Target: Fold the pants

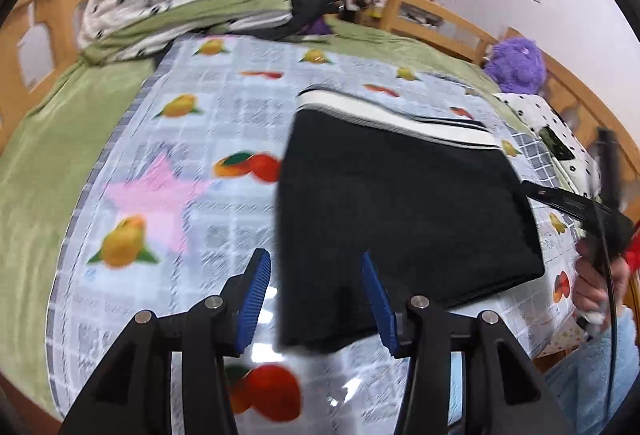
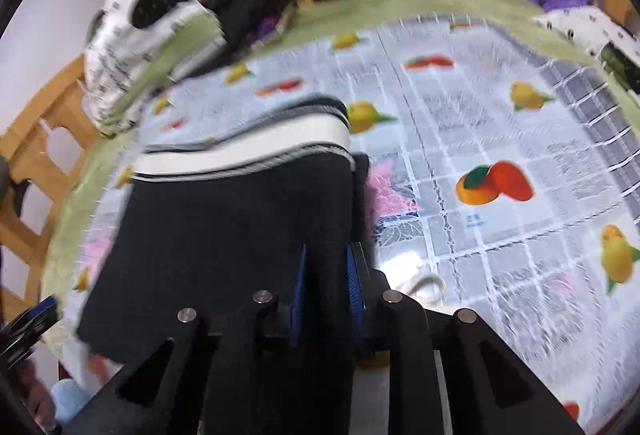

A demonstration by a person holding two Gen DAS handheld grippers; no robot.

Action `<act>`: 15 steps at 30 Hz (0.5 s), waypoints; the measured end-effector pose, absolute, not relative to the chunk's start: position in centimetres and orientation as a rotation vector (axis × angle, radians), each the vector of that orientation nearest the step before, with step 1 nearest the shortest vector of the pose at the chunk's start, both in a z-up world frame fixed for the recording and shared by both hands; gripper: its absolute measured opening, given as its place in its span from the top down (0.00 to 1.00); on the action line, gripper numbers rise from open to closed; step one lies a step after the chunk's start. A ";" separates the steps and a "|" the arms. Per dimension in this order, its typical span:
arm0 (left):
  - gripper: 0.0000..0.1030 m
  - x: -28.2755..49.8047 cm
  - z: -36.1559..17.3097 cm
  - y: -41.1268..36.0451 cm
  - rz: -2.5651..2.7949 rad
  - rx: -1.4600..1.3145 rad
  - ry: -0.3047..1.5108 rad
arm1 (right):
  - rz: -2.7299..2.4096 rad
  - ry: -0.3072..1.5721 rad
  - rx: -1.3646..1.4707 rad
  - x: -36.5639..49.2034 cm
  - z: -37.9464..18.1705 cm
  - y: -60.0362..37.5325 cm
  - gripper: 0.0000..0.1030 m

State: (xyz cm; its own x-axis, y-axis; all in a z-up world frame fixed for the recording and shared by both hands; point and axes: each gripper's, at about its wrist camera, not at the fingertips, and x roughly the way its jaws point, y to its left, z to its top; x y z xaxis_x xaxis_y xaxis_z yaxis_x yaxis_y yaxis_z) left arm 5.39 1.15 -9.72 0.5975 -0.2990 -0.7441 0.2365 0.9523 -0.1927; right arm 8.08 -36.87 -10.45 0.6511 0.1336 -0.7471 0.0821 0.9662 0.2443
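Right gripper (image 2: 326,275) clamped on knit black pants (image 2: 240,227) edge; left gripper (image 1: 316,275) spread apart, empty.

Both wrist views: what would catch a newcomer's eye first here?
The black pants, folded into a block with a white striped waistband at the far end, lie on a fruit-print cloth. The right gripper is shut on the pants' near edge, while the left gripper hangs open over the near corner. A purple plush toy sits by the bed rail.
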 end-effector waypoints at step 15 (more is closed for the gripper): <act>0.56 3.6 -15.3 -1.6 -0.308 0.037 0.979 | 0.085 0.979 0.051 1.1 -16.2 -30.1 0.71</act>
State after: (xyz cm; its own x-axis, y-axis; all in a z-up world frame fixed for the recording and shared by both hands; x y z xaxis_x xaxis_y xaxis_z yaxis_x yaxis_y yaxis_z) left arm 3.63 -1.64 -15.31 0.5180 -0.2404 -0.8209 0.2737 0.9558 -0.1071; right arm 1.08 -30.10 -16.22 0.5547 0.0947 -0.8267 -0.0489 0.9955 0.0813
